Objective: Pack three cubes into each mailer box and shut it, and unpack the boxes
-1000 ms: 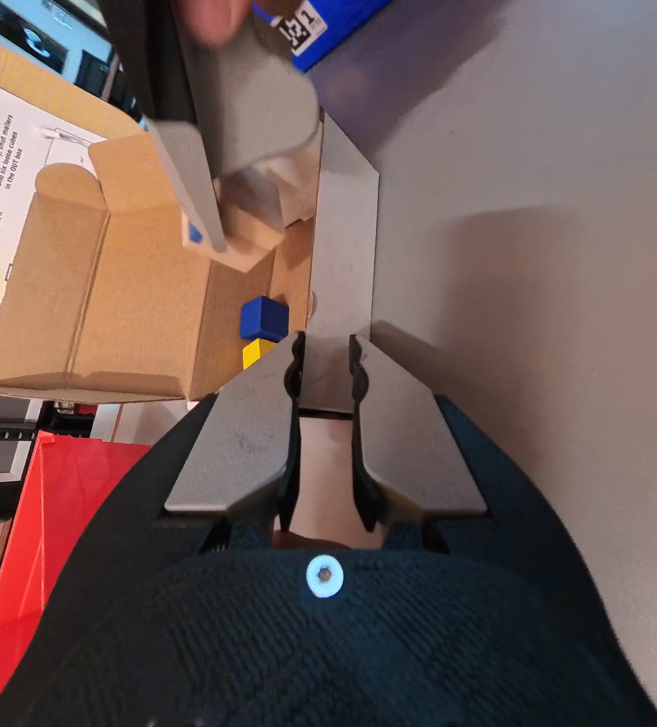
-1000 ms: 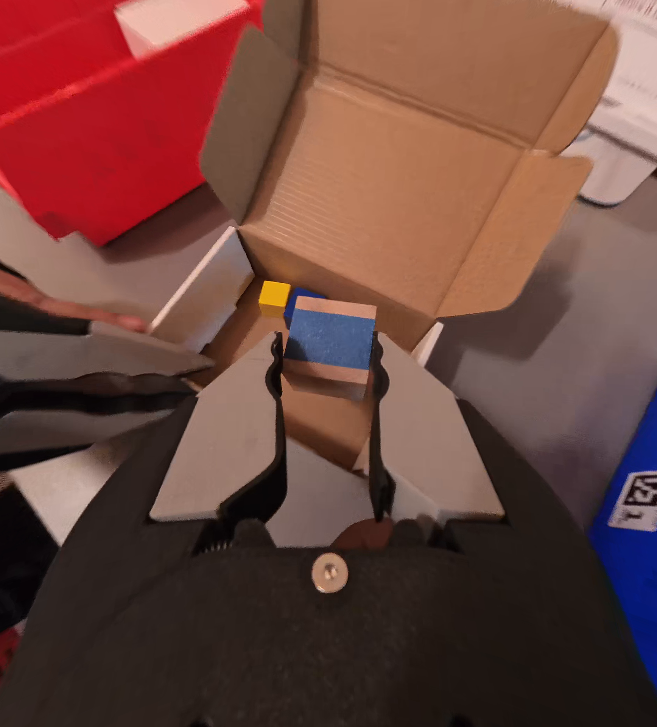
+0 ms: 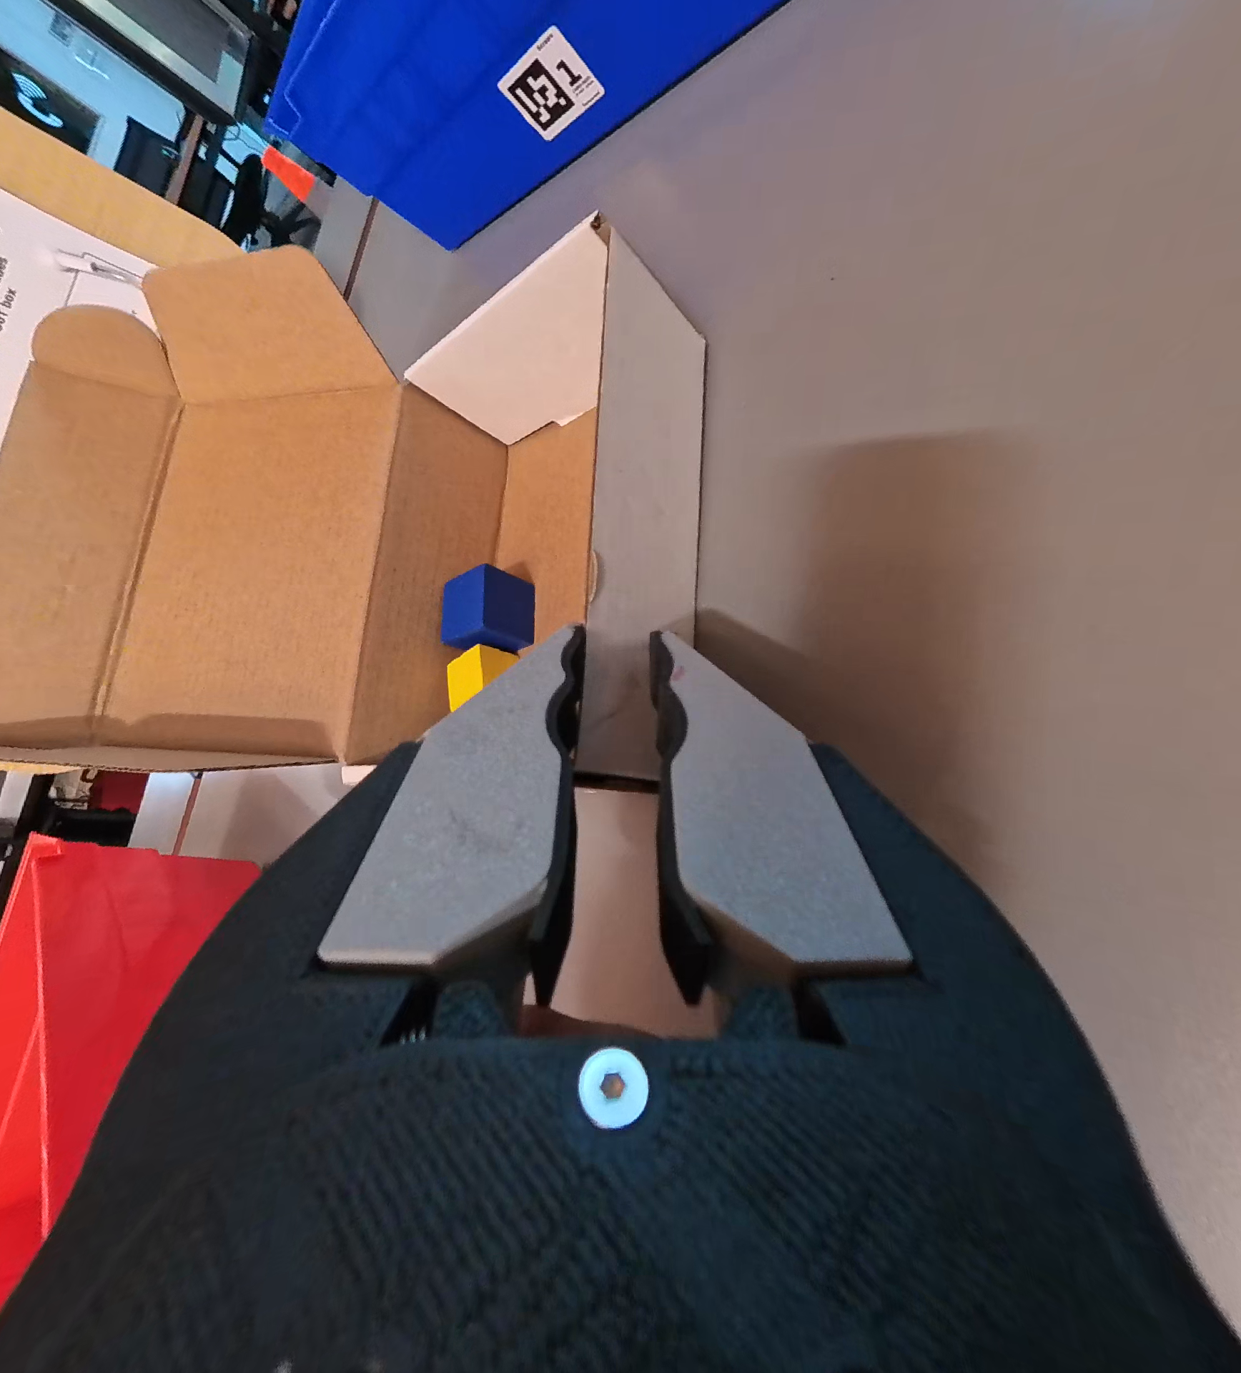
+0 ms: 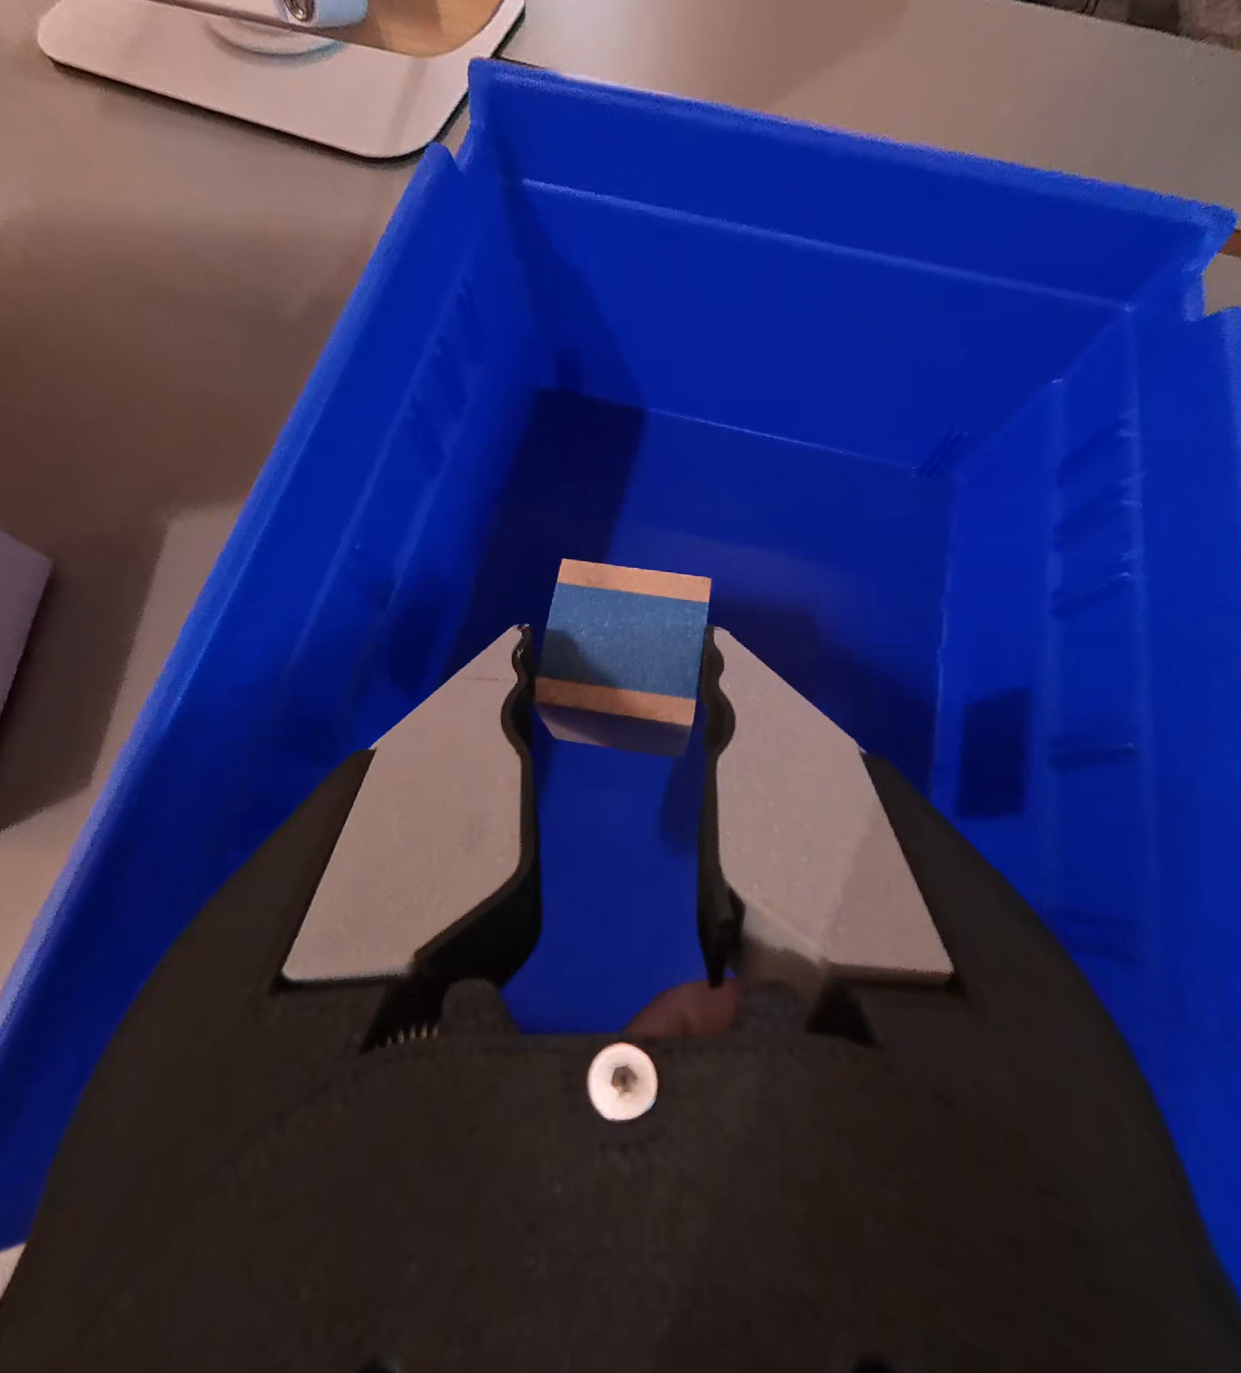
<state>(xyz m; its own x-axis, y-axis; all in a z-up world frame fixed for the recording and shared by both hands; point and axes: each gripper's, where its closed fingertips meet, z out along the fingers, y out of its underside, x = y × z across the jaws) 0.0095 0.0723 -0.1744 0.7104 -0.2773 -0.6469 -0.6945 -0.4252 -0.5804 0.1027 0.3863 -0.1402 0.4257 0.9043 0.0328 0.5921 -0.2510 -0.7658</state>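
One taped cube (image 4: 621,657) pinched in right hand-held gripper (image 4: 616,672) over blue bin (image 4: 788,312); left hand-held gripper (image 3: 616,672) slightly parted, empty. Risk: cube bounces on release.

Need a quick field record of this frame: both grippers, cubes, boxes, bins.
right gripper: shut on wooden cube with blue band, held above the inside of the blue bin
left gripper: jaws slightly apart, on the front wall of the mailer box; grip cannot be told
mailer box: lid open
in box: blue cube and yellow cube, touching
blue bin: no cubes visible inside
red bin: beyond the mailer box, contents hidden
phase: unpacking
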